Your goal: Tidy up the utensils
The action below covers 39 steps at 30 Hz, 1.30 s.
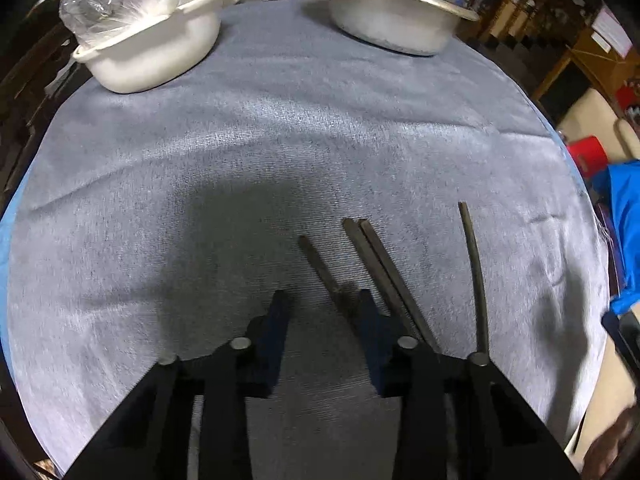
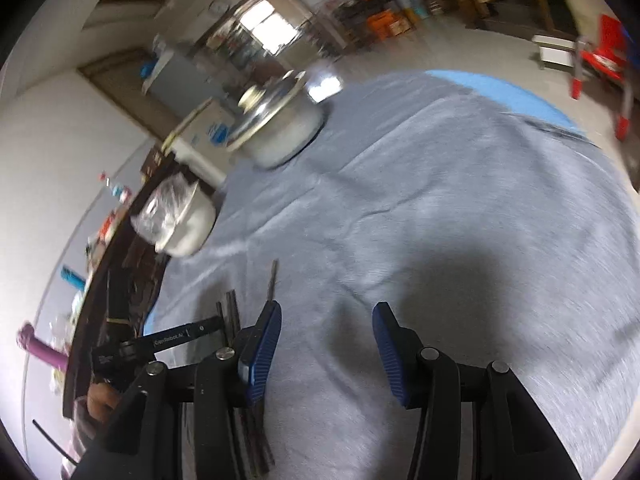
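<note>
Several dark chopsticks [image 1: 378, 264] lie on the grey cloth [image 1: 280, 152], pointing away from me. A pair lies together, one single stick [image 1: 320, 268] lies to their left, and another [image 1: 474, 264] to their right. My left gripper [image 1: 322, 300] is open and empty, low over the cloth; its right finger [image 1: 370, 320] overlaps the left single stick. My right gripper [image 2: 326, 316] is open and empty above the cloth, with the chopsticks [image 2: 232, 312] just left of its left finger [image 2: 262, 344]. The left gripper also shows in the right wrist view [image 2: 180, 336].
A white bowl [image 1: 156, 48] holding a clear plastic bag stands at the far left. A lidded metal pot [image 1: 396, 12] stands at the far right. Both show in the right wrist view, bowl [image 2: 180, 220] and pot [image 2: 280, 128]. The table's dark edge [image 2: 104, 280] runs left.
</note>
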Tool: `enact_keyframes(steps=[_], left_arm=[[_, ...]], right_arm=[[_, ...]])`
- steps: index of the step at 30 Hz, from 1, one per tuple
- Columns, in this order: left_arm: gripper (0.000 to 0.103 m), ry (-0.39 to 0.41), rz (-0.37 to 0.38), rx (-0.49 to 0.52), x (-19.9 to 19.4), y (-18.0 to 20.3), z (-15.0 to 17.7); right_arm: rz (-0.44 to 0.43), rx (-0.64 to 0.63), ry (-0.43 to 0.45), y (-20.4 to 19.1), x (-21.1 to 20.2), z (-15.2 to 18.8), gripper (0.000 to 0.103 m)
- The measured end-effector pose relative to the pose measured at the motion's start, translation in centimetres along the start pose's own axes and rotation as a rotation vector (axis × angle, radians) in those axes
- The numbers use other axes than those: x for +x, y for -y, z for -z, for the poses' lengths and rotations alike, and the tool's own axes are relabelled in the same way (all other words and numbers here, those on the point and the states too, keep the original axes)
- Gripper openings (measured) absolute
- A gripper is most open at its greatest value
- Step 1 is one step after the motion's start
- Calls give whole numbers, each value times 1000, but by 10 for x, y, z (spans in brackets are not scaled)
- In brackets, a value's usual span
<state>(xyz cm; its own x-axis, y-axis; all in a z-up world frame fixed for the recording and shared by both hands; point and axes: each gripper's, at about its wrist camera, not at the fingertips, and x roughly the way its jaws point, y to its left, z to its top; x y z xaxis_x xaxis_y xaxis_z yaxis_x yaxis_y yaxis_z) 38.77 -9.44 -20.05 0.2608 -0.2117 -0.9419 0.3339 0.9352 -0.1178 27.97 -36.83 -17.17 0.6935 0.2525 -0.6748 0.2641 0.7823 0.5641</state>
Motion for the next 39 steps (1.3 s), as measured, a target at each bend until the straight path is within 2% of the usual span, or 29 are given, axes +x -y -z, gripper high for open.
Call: enact_keyframes(steps=[4, 7, 10, 12, 15, 17, 18, 19, 24, 26, 30, 33, 35, 36, 37, 38, 39], left_arm=[[30, -26, 2, 67, -4, -9, 2], [30, -51, 7, 123, -6, -15, 2], [31, -70, -4, 121, -8, -25, -3], [34, -99, 13, 70, -8, -36, -4], [42, -131, 93, -62, -9, -53, -3], [44, -137, 127, -152, -9, -62, 0], [45, -132, 131, -194, -10, -65, 0], [45, -130, 127, -220, -11, -67, 3], [44, -108, 78, -313, -11, -67, -1], [43, -90, 38, -298, -6, -58, -8], [12, -61, -13, -283, -2, -50, -11], [10, -60, 1, -285, 6, -49, -19], [8, -52, 8, -263, 6, -47, -19], [8, -46, 8, -246, 2, -46, -20], [8, -41, 7, -222, 3, -41, -20], [9, -44, 8, -209, 3, -40, -20], [9, -54, 13, -207, 3, -39, -20]], right_arm=[[15, -89, -194, -32, 62, -27, 51], [22, -130, -271, -54, 99, -45, 51], [62, -172, -345, -75, 131, -58, 51], [109, -191, -371, -86, 146, -61, 51], [211, -241, -424, -98, 169, -61, 51], [270, -251, -455, -99, 182, -58, 50], [296, -273, -432, -103, 183, -58, 47], [330, -299, -434, -106, 187, -56, 33], [388, -375, -398, -113, 189, -51, 10], [369, -369, -386, -110, 188, -52, 8], [287, -302, -364, -94, 179, -55, 7], [190, -201, -379, -77, 171, -61, 7], [112, -134, -388, -67, 162, -68, 9], [102, -114, -378, -63, 156, -71, 10], [114, -111, -368, -62, 150, -73, 23], [116, -117, -361, -64, 149, -77, 42], [109, -129, -352, -67, 146, -79, 52]])
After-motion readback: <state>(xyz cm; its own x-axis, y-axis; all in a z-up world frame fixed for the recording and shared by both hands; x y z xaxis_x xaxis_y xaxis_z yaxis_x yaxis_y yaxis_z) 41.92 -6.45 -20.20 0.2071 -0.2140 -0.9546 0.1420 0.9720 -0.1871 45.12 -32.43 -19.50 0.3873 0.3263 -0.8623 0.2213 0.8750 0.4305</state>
